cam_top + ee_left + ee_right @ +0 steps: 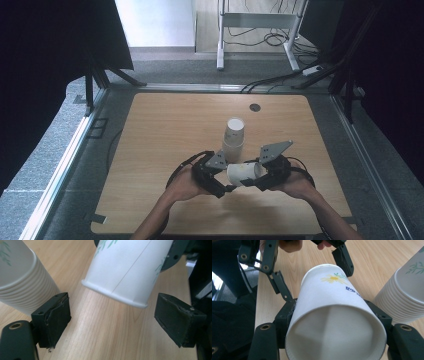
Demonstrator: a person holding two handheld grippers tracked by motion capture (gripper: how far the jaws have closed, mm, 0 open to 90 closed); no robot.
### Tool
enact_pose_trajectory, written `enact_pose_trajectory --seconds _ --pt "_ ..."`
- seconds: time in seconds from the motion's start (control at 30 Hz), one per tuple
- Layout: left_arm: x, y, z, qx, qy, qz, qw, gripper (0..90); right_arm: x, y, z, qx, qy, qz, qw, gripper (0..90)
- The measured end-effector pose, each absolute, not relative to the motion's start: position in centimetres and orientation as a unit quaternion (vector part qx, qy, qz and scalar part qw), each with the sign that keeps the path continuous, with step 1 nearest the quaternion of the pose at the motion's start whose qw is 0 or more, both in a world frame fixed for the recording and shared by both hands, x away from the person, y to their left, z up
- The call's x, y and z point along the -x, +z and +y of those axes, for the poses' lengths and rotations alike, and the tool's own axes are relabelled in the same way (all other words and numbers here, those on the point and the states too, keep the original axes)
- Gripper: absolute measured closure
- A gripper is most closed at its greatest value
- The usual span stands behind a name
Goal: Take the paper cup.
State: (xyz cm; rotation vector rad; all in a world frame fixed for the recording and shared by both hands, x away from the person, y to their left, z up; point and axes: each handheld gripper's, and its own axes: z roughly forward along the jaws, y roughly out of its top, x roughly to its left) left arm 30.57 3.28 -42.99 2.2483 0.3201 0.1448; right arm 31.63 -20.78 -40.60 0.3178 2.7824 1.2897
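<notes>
Desk [165, 130] first, then the stack of cups [233, 137] standing upside down mid-desk. Nearer, a single paper cup [243, 172] lies sideways, clamped in the right gripper [334, 322], seemingly just pulled off the stack. Left gripper [112, 320] hovers at its rim, jaws apart, touching nothing.

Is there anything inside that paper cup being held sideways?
The held cup looks empty in the right gripper view: bare white wall and bottom, with a faint crease. The right gripper clamps its sides, covering those spots.
</notes>
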Motion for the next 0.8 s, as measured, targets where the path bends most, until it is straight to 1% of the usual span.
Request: enact_pose_trajectory --seconds 0.03,0.1,0.17,0.3,0.53,0.73,0.8 --pt "-30.6 -43.0 3.3 -0.897 0.058 0.128 0.42 13.8 -31.6 -40.6 -20.8 -0.103 0.418 0.902 0.029 36.8" --pt "-30.4 -43.1 3.8 -0.884 0.051 0.133 0.445 13.9 -31.6 -40.5 -21.1 -0.104 0.429 0.897 0.029 36.8" --pt "-30.4 -43.1 4.0 -0.881 0.051 0.134 0.45 14.0 -31.5 -40.5 -21.2 -0.105 0.433 0.895 0.029 36.8" --pt "-30.0 -43.5 4.5 -0.865 0.048 0.134 0.48 14.3 -31.3 -40.6 -21.8 -0.106 0.455 0.884 0.027 36.8" --pt "-29.7 -44.1 4.7 -0.857 0.047 0.131 0.496 14.4 -31.0 -40.8 -22.4 -0.1 0.479 0.872 0.022 36.9" --pt "-29.4 -44.5 4.3 -0.854 0.041 0.104 0.507 15.2 -30.6 -41.5 -22.5 -0.084 0.492 0.867 0.011 36.9" --pt "-29.3 -44.5 4.2 -0.855 0.04 0.101 0.507 16.9 -30.5 -41.6 -22.4 -0.081 0.493 0.866 0.007 36.9"
